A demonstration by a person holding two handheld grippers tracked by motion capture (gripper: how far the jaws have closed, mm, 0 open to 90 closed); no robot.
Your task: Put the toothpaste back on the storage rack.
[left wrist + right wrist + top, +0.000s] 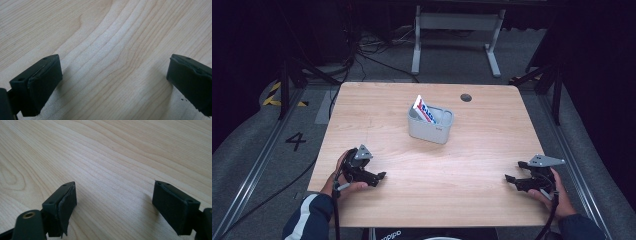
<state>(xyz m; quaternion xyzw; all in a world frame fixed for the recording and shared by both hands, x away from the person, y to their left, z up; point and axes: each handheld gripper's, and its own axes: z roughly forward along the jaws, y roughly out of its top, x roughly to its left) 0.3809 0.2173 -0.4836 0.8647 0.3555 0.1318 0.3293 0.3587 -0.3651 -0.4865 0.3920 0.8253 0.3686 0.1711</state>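
Packet (424, 110) in bin (430, 131) — mid-table (377, 105), between both claws.

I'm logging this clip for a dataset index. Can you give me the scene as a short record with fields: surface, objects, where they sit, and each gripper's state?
surface: light wooden table
container: grey bin, upright, near the table's middle, toward the far side
contents: a white, red and blue packet leaning in the bin's left end, sticking up above the rim
left gripper: near left edge of the table, jaws open, nothing between them
right gripper: near right edge, jaws open, nothing between them
table mark: dark round spot near the far edge
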